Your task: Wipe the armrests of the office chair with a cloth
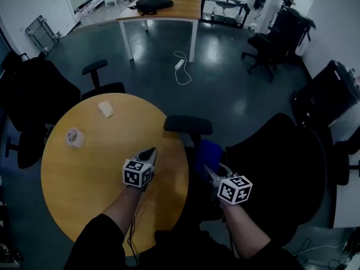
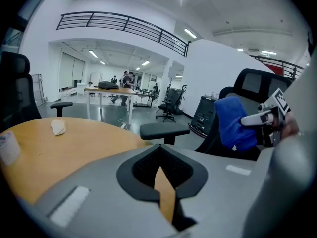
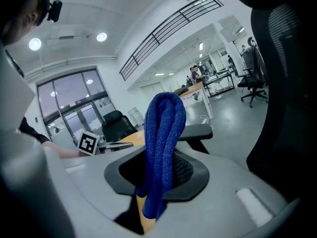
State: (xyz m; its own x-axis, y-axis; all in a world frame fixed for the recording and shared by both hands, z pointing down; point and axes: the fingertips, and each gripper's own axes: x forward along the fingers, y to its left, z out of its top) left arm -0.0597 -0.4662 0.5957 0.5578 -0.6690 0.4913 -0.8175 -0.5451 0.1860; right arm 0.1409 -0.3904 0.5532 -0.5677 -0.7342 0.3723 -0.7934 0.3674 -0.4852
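Note:
My right gripper [image 1: 210,171] is shut on a folded blue cloth [image 1: 208,153], which stands up between the jaws in the right gripper view [image 3: 163,133]. It hovers just short of the black office chair's [image 1: 281,167] left armrest [image 1: 188,125], and the cloth is not touching the pad. My left gripper [image 1: 151,152] is over the right part of the round wooden table [image 1: 84,179], jaws shut and holding nothing. From the left gripper view the armrest [image 2: 163,129] is straight ahead, and the blue cloth [image 2: 233,120] hangs at the right.
A tape roll [image 1: 73,137] and a crumpled white wad [image 1: 106,109] lie on the table's far left. Black chairs [image 1: 34,94] stand to the left. A desk [image 1: 163,13] and a white cable [image 1: 181,69] on the floor are further back.

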